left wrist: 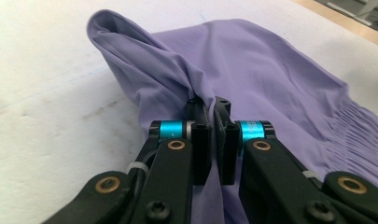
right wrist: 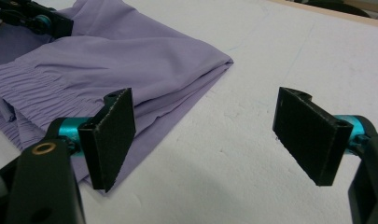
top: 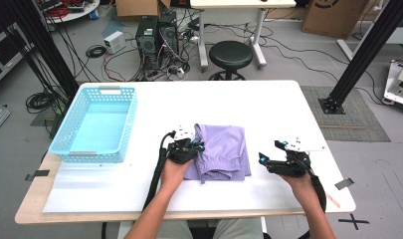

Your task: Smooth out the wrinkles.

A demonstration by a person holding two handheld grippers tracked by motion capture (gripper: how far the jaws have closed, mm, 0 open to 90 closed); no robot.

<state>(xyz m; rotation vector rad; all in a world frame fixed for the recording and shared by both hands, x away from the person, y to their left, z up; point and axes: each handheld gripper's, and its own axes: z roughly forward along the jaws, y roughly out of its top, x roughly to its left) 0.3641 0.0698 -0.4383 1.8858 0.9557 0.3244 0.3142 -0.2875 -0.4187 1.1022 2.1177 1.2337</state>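
Left gripper view: lilac cloth is being pinched at centre frame.
Left gripper is clamping a fold; right gripper is being held wide, empty, likely needed on the cloth's near-right edge next.

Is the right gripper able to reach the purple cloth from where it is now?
Probably yes. The right gripper is open beside the cloth, with only bare table between them; the left gripper pinches the far edge, out of its way.
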